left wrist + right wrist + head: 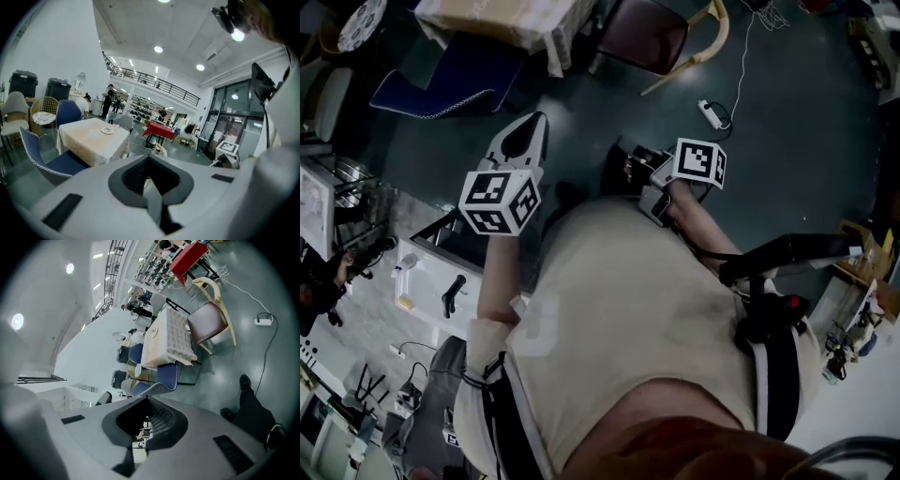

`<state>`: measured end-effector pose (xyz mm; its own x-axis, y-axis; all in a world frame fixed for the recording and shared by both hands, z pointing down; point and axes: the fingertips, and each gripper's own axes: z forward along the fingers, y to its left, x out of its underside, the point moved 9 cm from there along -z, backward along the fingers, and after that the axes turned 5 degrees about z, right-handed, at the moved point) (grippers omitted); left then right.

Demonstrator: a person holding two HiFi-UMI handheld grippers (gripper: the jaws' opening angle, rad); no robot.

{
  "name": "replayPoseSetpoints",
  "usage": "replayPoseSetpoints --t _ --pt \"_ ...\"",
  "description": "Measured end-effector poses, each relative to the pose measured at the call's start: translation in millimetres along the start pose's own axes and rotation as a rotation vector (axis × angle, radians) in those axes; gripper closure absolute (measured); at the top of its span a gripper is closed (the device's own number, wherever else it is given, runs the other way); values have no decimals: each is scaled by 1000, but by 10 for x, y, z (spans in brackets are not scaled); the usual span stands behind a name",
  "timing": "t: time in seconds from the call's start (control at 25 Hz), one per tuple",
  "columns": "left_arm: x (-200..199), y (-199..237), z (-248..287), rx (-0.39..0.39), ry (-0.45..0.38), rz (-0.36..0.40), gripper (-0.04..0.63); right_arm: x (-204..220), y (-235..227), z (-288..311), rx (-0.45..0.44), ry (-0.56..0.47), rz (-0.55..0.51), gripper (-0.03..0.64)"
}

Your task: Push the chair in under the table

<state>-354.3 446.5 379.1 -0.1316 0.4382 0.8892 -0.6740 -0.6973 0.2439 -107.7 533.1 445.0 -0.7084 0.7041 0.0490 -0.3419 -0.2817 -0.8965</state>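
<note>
While well short of the blue chair [441, 86], walk closer before pushing. Keep left claw [536, 120] and right claw [626, 161] pressed together and empty as now, enough for a shove. Look for that chair at 11 o'clock from the left claw, pulled out from the cloth-covered table [502, 26] at 12; judged likelier than the maroon chair [652, 33] at 1. Set both tips against the backrest, level and evenly spread, then drive straight toward the table, slowly. Steer clear of the power strip [710, 112] at 2. No readable writing; only black-and-white squares on the marker cubes [499, 202]
</note>
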Motion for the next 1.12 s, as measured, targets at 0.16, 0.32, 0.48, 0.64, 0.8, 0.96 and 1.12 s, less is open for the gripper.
replayPoseSetpoints --t 0.16,0.32,0.48,0.64,0.8,0.96,1.12 --pt "-154 -198 289 -5 30 69 588 -278 -125 -81 -15 6 48 607" --pt "-298 -271 545 -29 78 160 588 -540 -176 17 -58 42 70 607" --pt "-386 -351 891 -47 112 156 588 -899 -244 2 -73 62 71 607" --pt "-459 -527 1300 -40 185 230 588 -1241 -390 -92 -78 75 80 607" --pt "-577 -683 1687 -39 240 325 588 -1532 -563 -242 -61 73 70 607" --pt "-715 -861 2049 -22 281 359 588 -1869 -687 -394 -63 58 106 607" --pt "-812 -979 2343 -19 300 394 588 -2151 -789 -552 -72 31 120 607"
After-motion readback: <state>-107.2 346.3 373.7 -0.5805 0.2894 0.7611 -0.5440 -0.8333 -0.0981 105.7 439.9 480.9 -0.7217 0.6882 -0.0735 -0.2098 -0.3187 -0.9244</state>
